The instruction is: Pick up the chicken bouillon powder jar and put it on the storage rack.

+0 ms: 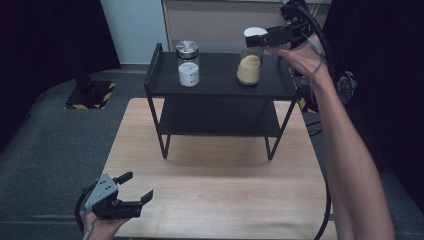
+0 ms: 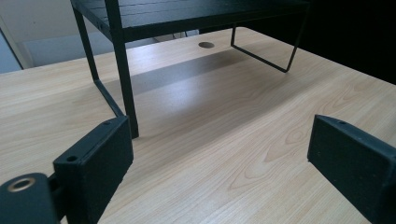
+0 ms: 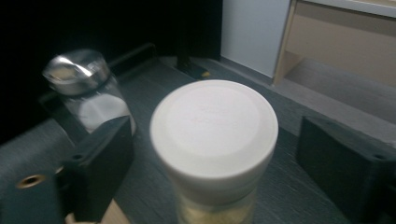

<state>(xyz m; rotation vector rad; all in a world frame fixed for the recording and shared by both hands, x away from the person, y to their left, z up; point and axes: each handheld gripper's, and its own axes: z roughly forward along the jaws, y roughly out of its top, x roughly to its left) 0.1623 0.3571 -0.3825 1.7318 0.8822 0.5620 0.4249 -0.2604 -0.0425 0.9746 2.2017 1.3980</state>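
Observation:
A glass jar of yellow powder with a white lid stands on the right of the black shelf rack's top. My right gripper hovers level at the lid. Its jaws stand on either side of the lid with a gap on each side, so it is open. A second jar with white powder and a silver lid stands on the left of the same shelf. My left gripper rests open and empty over the table's near left corner.
The rack stands at the far half of the light wooden table on thin legs, with a lower shelf beneath. A round cable hole sits in the tabletop behind it. Grey carpet and a black stand base with hazard stripes lie to the left.

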